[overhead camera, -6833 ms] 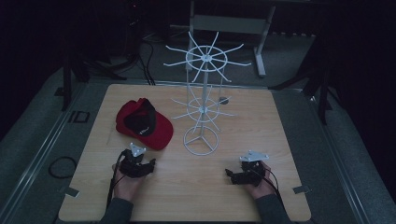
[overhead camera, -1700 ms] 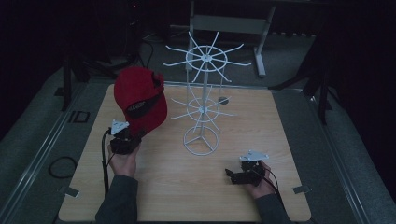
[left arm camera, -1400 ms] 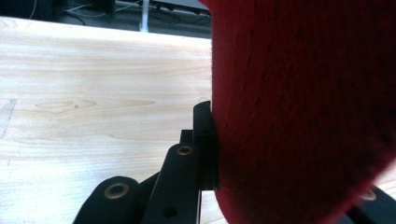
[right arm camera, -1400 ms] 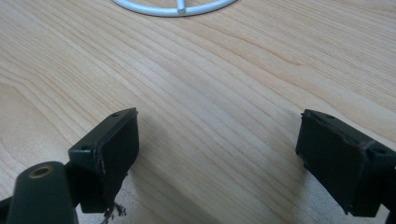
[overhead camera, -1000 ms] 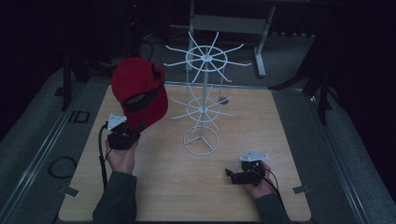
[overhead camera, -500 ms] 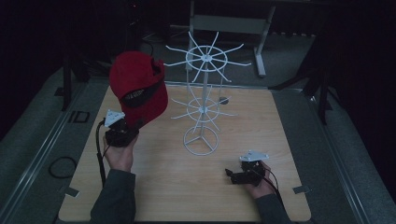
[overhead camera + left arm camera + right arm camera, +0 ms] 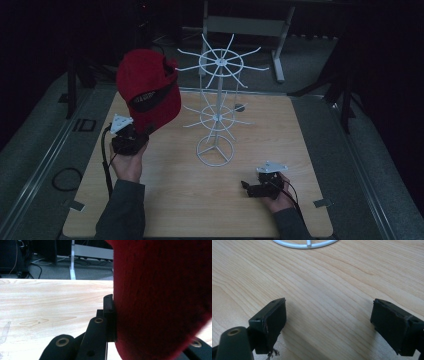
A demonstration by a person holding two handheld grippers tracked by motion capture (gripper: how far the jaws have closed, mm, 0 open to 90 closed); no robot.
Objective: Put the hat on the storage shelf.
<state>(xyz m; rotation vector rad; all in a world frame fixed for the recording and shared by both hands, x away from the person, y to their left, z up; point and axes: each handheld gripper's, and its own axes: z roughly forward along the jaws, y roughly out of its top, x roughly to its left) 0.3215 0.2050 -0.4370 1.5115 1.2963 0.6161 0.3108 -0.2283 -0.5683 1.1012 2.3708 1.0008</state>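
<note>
Left gripper [image 7: 142, 131] is clamped on the cap [image 7: 148, 90]; hook it squarely onto the rack [image 7: 218, 107] arm ahead. Right gripper [image 7: 246, 186] rests, jaws apart.

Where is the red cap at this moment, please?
In the high view, the red cap is held up off the table on its left side, clamped in the left gripper, just left of the white wire rack.

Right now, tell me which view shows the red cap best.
The high view: the whole red cap hangs lifted beside the white wire rack, clamped by the left gripper. The left gripper view gives a close red fabric patch; the right gripper view faces bare table.
</note>
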